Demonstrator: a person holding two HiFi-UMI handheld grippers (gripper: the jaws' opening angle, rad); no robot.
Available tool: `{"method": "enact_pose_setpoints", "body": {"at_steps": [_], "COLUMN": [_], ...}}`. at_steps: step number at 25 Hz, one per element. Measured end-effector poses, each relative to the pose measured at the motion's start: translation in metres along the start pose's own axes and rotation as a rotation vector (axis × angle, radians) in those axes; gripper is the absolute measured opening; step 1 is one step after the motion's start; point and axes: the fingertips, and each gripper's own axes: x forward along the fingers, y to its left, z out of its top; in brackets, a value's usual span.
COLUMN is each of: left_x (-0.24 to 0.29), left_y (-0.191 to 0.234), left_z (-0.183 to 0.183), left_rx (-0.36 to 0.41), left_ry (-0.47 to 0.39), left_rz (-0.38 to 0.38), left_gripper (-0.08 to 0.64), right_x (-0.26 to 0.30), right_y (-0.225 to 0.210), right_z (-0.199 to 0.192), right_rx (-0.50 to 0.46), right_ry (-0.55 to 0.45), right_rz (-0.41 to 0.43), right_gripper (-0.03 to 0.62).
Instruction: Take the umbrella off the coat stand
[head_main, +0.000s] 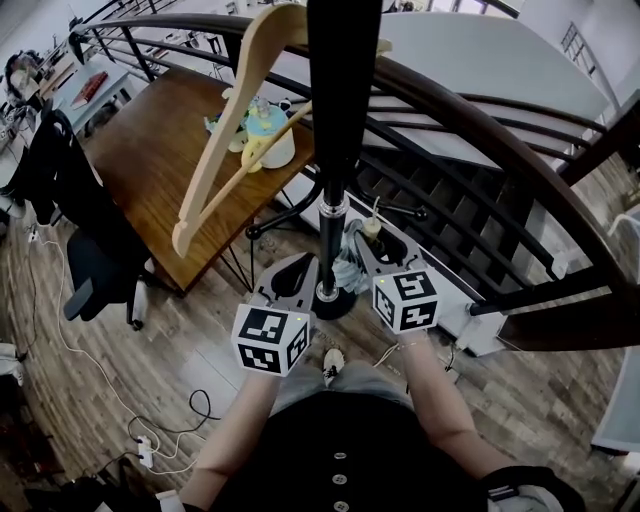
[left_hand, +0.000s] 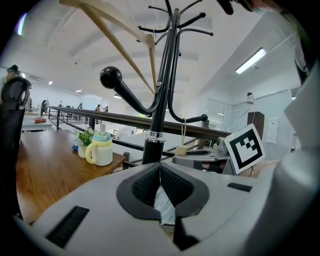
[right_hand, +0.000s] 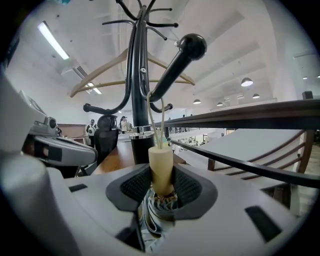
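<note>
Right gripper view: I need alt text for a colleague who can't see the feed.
The right gripper is closed on the cream handle of the folded umbrella, whose cord loop hangs from a peg of the black coat stand. A wooden hanger hangs higher on the stand, and the left gripper shows at the left edge.

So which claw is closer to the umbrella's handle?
Right. The right claw is clamped on the umbrella's cream handle, whose loop hangs on the coat stand. The left claw sits off to one side by the stand's pole, not touching the handle.
</note>
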Motion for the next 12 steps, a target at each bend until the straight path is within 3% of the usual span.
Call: {"method": "enact_pose_setpoints", "body": {"at_steps": [12], "left_x": [0.007], "left_y": [-0.009], "left_z": [0.008], "left_rx": [0.003], "left_ry": [-0.019], "left_rz": [-0.045], "left_gripper": [0.015], "right_x": [-0.018], "right_y": [-0.003], "right_z": [0.029], "right_rx": [0.010], "right_ry": [-0.056], "right_rz": [-0.006], "right_gripper": [0.144]}}
